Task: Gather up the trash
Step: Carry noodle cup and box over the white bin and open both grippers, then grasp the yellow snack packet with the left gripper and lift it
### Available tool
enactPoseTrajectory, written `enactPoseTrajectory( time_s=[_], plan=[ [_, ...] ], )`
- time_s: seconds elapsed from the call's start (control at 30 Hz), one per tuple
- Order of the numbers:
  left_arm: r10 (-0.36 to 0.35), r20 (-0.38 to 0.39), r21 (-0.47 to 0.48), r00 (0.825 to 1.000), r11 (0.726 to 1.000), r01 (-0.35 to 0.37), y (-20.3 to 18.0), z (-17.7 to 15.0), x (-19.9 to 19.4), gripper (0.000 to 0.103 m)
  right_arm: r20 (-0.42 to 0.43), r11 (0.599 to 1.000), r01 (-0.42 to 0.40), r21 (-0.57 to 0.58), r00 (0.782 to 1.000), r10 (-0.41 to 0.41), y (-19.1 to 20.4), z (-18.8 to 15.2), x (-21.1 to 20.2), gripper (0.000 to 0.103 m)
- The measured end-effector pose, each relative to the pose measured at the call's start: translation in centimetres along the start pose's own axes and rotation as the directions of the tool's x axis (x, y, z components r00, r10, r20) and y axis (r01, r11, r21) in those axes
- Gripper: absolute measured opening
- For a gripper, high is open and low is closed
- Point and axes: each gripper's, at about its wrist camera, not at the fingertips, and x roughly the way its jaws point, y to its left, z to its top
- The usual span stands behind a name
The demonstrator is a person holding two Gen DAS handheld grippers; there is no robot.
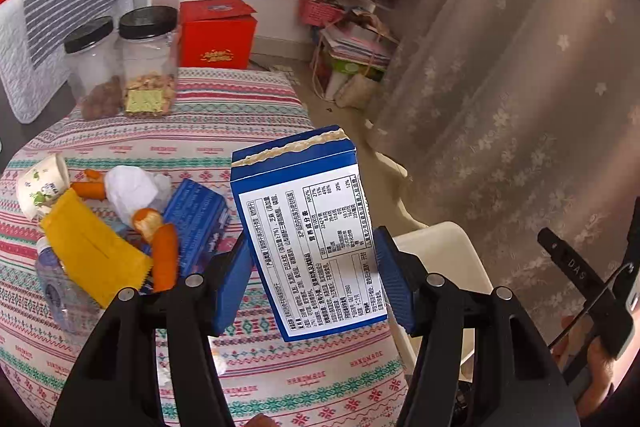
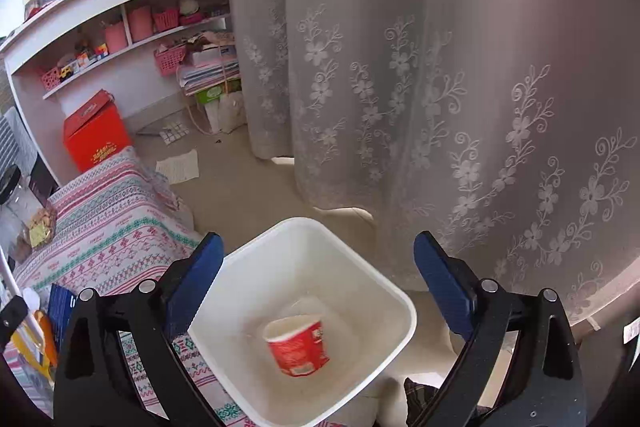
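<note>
left claw (image 1: 314,281) — blue-white box (image 1: 304,223), tilted

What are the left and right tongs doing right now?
Left tongs: closed on the blue and white cardboard box.
Right tongs: open, holding nothing, above the white plastic bin.

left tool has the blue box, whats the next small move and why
Probably carry the blue box to the right, over the white bin, then open. The left tool is shut on it above the table, the bin stands just past the table edge, and the open right tool holds nothing.
</note>
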Motion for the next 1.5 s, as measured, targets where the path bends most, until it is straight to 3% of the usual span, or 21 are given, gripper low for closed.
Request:
enactPoseTrajectory(
  time_s=[0.17,0.53,0.67,0.93,1.1,1.2,1.33,1.5],
  plan=[
    [-0.090,-0.060,0.014,0.994,0.996,0.091,-5.1,-0.3,3.1,0.059,0.007,0.999,0.019,0.038,1.000,-0.019,-3.4,1.1,0.0,0.094],
    [-0.180,-0.148,0.106,0.972,0.975,0.196,-14.5,-0.4,7.2,0.059,-0.005,0.995,0.030,0.097,1.000,-0.030,-7.8,1.7,0.3,0.094],
    [-0.199,-0.198,0.110,0.960,0.969,0.223,-16.0,-0.5,8.2,0.060,0.000,0.993,0.045,0.106,0.999,-0.045,-8.6,1.6,0.4,0.094],
    [-0.243,-0.205,0.051,0.948,0.965,0.258,-14.8,0.4,6.8,0.077,0.015,0.997,0.028,0.076,0.999,-0.029,-6.3,1.8,-0.2,0.096],
    [-0.111,-0.099,0.118,0.989,0.985,0.123,-12.4,1.6,4.2,0.078,0.080,0.997,0.073,-0.025,0.994,-0.071,-2.5,1.3,-0.9,0.096],
    [-0.029,-0.030,0.145,0.999,0.989,0.033,-10.2,2.1,2.5,0.083,0.088,0.995,0.050,-0.084,0.995,-0.043,0.5,0.9,-1.2,0.096],
    [0.091,0.053,0.161,0.994,0.982,-0.098,-7.1,2.3,0.6,0.087,0.102,0.987,-0.003,-0.160,0.995,0.020,4.8,0.4,-2.1,0.096],
    [0.202,0.062,0.102,0.977,0.973,-0.207,-2.2,2.8,-0.1,0.088,0.097,0.974,-0.059,-0.217,0.992,0.082,9.6,-0.2,-2.8,0.096]
  ],
)
